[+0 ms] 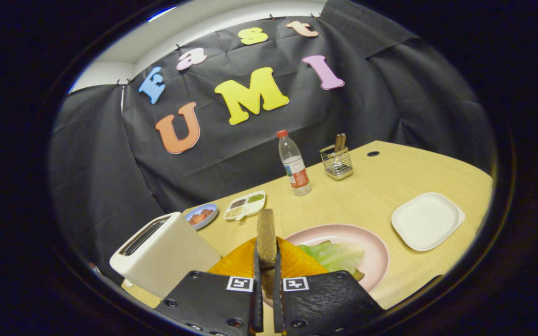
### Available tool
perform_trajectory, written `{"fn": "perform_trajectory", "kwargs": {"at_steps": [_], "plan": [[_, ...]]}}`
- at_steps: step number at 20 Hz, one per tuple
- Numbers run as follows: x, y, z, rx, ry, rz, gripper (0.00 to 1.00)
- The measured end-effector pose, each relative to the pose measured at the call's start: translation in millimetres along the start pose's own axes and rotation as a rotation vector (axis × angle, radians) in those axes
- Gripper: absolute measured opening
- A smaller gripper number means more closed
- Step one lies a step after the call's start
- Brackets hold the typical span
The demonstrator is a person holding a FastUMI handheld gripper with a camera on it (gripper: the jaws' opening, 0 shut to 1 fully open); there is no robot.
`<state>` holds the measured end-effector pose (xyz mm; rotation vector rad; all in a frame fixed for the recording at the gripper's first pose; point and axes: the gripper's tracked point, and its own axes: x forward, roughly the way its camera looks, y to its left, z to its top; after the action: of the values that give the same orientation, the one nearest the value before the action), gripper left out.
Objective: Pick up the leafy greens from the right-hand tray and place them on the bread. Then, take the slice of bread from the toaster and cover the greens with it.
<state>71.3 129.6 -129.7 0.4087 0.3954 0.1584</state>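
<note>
Gripper view: my tongs (267, 261) pinch the bread slice (266, 235); I should lower it flat onto the lettuce (336, 255).

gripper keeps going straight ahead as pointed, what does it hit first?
Gripper, shut on the bread slice, points across the table. Likely first: the divided dish just beyond the slice, though depth is unclear and it may pass above it.

Wooden table (367, 196) with toaster (164, 254), pink plate (371, 254), white tray (427, 220), bottle (294, 164).
</note>
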Motion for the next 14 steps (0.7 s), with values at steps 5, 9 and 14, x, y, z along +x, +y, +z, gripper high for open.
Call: {"fn": "perform_trajectory", "kwargs": {"at_steps": [5, 9, 14], "plan": [[3, -30, -2, -0.011, 0.025, -0.052, 0.18], [6, -57, -12, 0.0, 0.058, -0.079, 0.29], [6, -82, -18, 0.003, 0.091, -0.112, 0.5]]}}
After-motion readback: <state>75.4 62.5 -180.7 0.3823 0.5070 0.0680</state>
